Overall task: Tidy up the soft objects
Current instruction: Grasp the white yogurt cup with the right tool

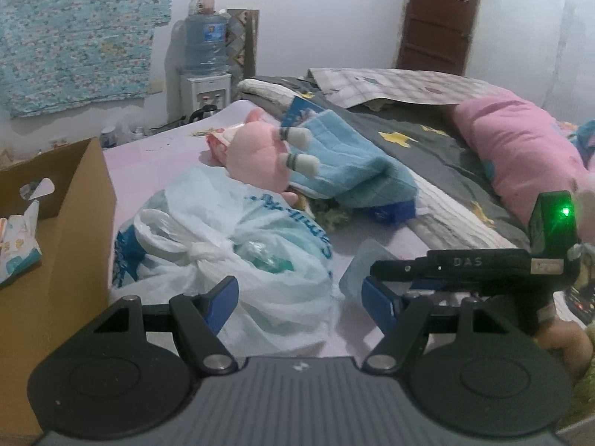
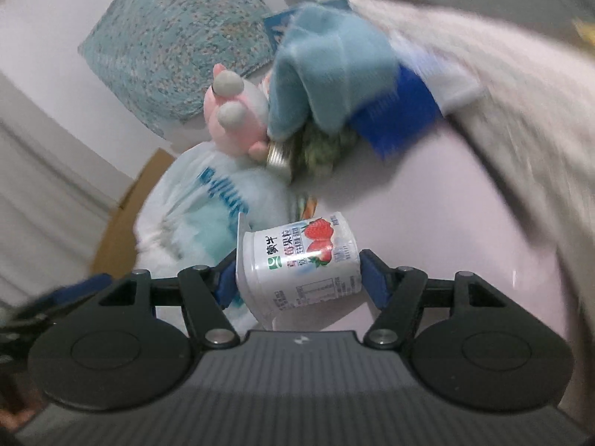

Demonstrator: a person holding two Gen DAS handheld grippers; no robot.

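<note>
Clamping a small white plastic strawberry yogurt cup [image 2: 299,264] sideways, the right gripper [image 2: 297,278] presses both pads on its thin, light, crushable walls above the pale pink bedsheet [image 2: 446,223]. The left gripper [image 1: 297,297] hangs open and empty beside the knotted white plastic bag [image 1: 230,245].

The right wrist view was motion-blurred toward its edges: the grey-white blanket [image 2: 502,85] at two o'clock smeared into streaks. A metal lid [image 2: 279,157] lay half hidden under the blue towel [image 2: 327,74]. In the left wrist view, the cardboard box [image 1: 74,230] was cut off at nine o'clock.
</note>
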